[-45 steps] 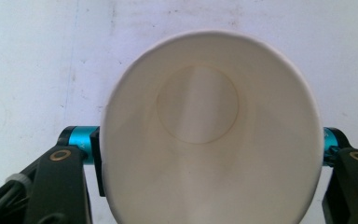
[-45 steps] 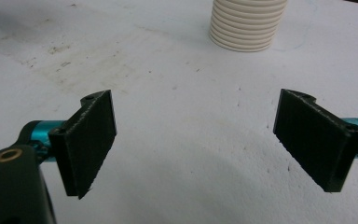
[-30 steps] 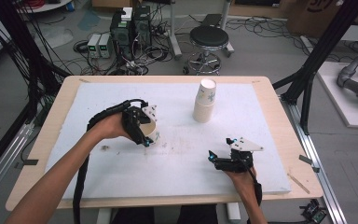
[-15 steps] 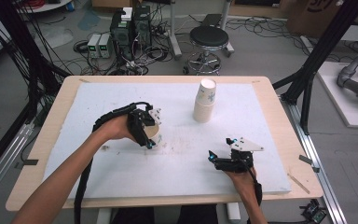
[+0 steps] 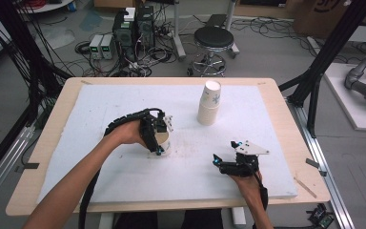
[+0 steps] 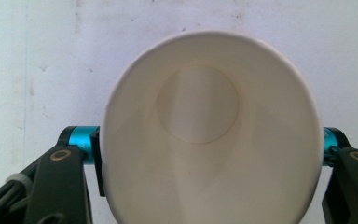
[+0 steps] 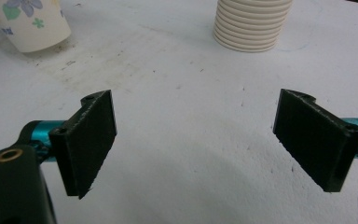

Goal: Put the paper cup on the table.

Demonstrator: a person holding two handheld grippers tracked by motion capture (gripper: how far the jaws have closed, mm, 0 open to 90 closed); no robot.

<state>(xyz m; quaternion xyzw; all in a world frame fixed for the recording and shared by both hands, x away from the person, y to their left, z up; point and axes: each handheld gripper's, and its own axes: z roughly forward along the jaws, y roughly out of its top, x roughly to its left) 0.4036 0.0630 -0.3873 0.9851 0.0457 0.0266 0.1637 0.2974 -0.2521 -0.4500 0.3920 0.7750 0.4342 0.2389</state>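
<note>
Left forearm enters from the lower left of the high view and runs diagonally up toward frame centre. The left hand [image 5: 126, 132] is wrapped over the left gripper [image 5: 159, 145], which points down at the bench [image 5: 100, 95], a wooden-edged top covered with a white sheet.

Left gripper is clenched on a single white paper cup [image 5: 162, 142], one black jaw on each side of the wall. In the left gripper view this single white paper cup [image 6: 209, 135] takes up the centre of the frame, mouth facing the camera. The rim is squeezed to an oval between the jaws. The round bottom is visible and the inside is empty. In the right gripper view the cup [image 7: 30, 21] sits at the upper left corner, with a flower print on its wall and its base at the bench surface; whether it rests there fully cannot be told.

Right forearm enters from the bottom edge, right of centre. The right hand [image 5: 248, 179] holds the right gripper [image 5: 218, 161] low over the bench and lying roughly level, pointing toward frame left. Right gripper [image 7: 193, 140] is released: jaws stand wide apart with bare white sheet between them.

A stack of white paper cups [image 5: 209, 103] stands upside down, upper right of centre in the high view, well apart from both grippers. The stack [image 7: 251, 23] shows its ribbed rims at top centre of the right gripper view.
</note>
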